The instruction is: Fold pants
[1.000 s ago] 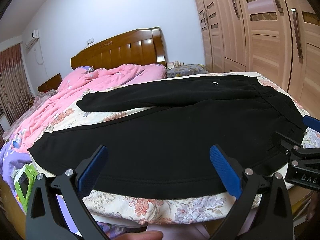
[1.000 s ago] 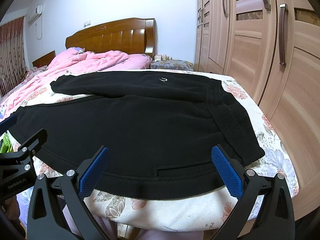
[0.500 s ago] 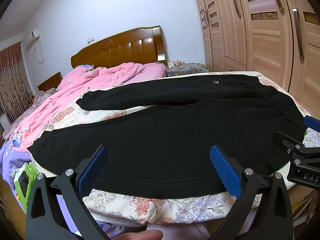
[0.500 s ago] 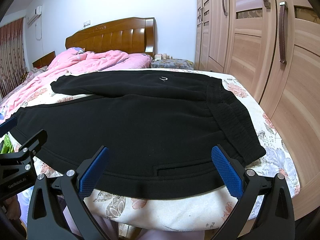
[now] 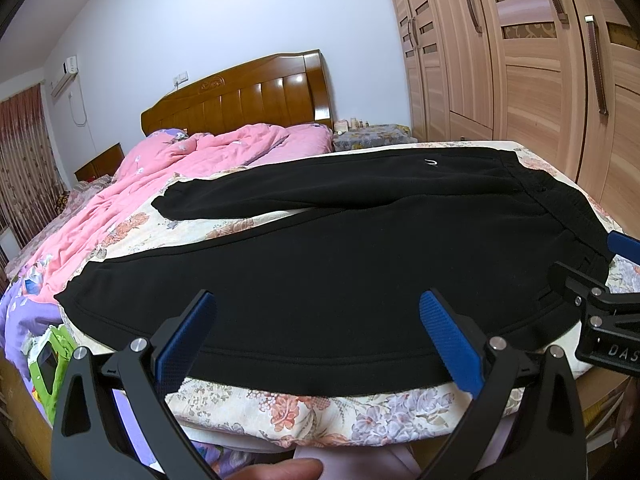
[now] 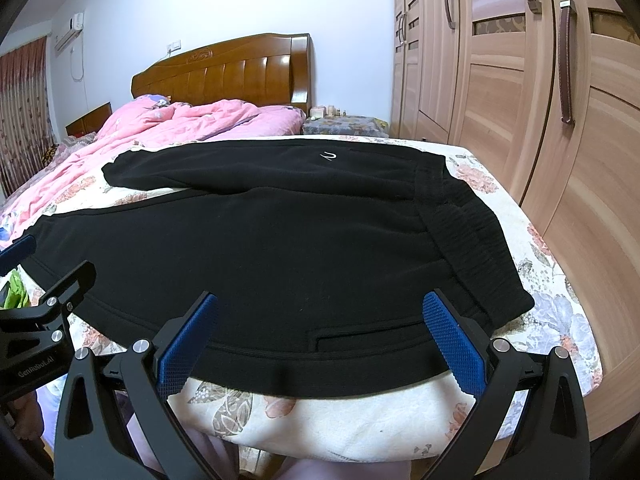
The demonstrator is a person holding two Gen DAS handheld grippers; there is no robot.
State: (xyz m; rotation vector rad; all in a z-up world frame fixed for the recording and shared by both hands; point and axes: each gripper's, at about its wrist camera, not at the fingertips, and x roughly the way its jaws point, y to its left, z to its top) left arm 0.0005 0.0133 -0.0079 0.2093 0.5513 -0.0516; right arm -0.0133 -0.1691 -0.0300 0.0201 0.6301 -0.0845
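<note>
Black pants (image 5: 340, 248) (image 6: 280, 236) lie spread flat across the foot of the bed, waistband to the right, both legs running left. The far leg carries a small white logo (image 6: 330, 155). My left gripper (image 5: 320, 340) is open just in front of the near leg's lower hem, holding nothing. My right gripper (image 6: 320, 340) is open too, hovering before the hem near the waistband (image 6: 476, 240). Each gripper also shows at the edge of the other's view.
The bed has a floral sheet (image 6: 552, 280) and a pink quilt (image 5: 188, 168) bunched toward the wooden headboard (image 5: 240, 100). A wooden wardrobe (image 6: 540, 100) stands close on the right. A green toy (image 5: 48, 364) sits low at the left. A person's finger (image 5: 288, 470) shows below.
Both grippers have crept slightly closer to the pants' near edge. The jaws stay wide and the pants lie as before.
</note>
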